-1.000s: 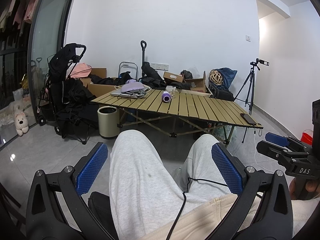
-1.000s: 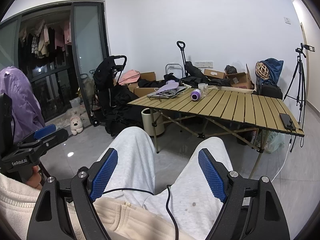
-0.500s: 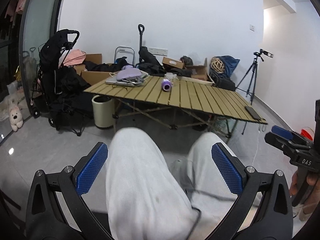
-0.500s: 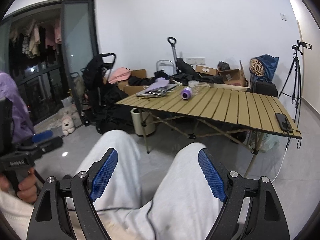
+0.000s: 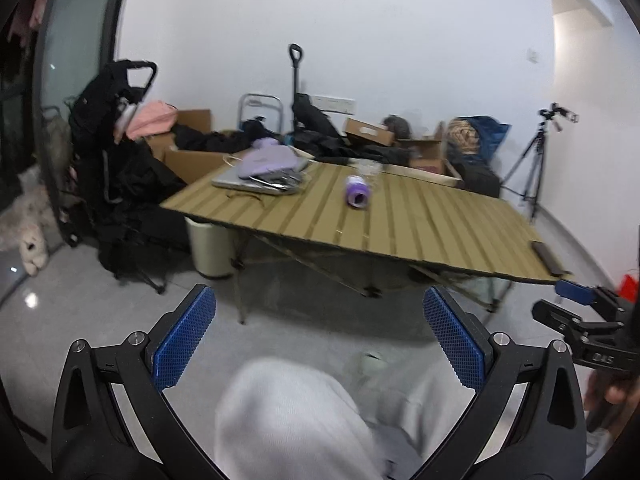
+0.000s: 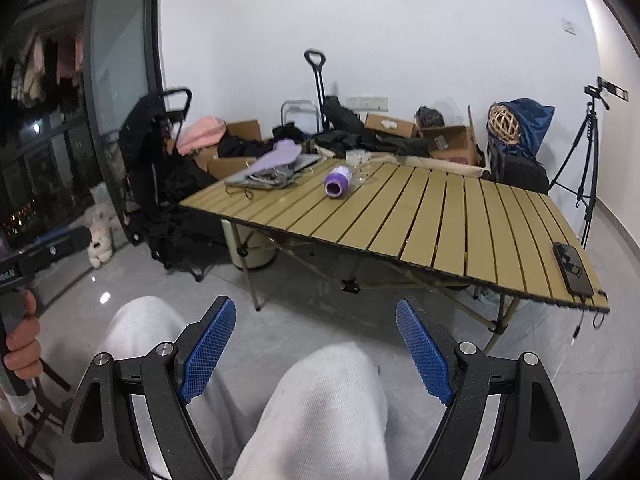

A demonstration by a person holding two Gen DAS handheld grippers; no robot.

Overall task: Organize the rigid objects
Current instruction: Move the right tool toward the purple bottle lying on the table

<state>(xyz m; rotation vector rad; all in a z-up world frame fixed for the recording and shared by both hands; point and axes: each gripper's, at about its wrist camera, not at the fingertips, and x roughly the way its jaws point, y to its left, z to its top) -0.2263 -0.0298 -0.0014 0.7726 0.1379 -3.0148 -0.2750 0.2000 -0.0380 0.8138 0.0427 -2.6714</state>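
left claw (image 5: 320,336) wide, empty | right claw (image 6: 316,340) wide, empty | slatted table (image 6: 440,216) edge well ahead — bare floor (image 6: 312,300) between

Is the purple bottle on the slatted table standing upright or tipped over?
Tipped over. The purple bottle lies on its side on the slatted table, its round end facing the camera, beside a clear glass.

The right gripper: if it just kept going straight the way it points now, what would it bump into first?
Probably the near edge of the slatted folding table. The right gripper, jaws open and empty, points over the person's knee toward it across bare floor; depth is hard to judge, so it might pass underneath.
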